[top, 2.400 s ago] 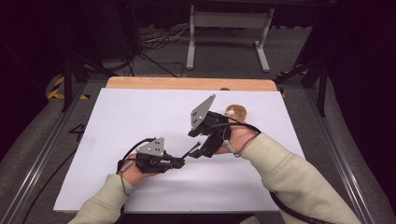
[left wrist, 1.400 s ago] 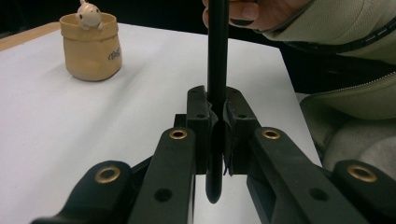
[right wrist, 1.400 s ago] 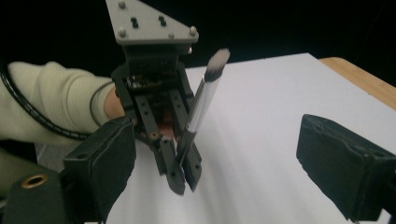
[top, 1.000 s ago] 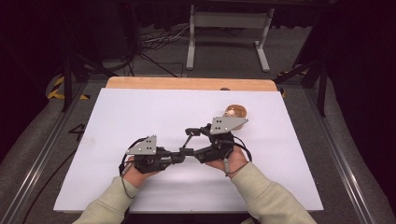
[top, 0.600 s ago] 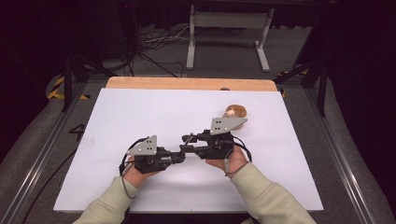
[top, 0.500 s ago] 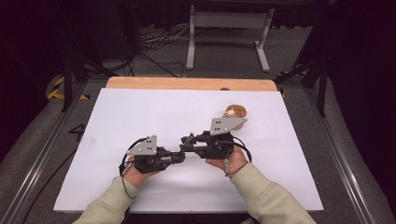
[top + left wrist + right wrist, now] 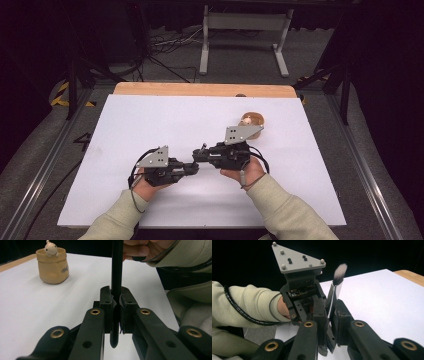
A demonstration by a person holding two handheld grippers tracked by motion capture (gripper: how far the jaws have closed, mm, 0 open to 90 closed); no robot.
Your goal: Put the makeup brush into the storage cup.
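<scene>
My hands lie low near the table's front edge, forearms angling in from 6 o'clock. My left gripper (image 7: 192, 167) points toward 3 o'clock and my right gripper (image 7: 199, 156) toward 9, tips meeting. Both are clamped on one brush (image 7: 116, 270): the left on its black handle, the right, whose jaws have just been closing, near its silver collar. The tan pot (image 7: 251, 121) at 1 o'clock has unreadable lettering.
</scene>
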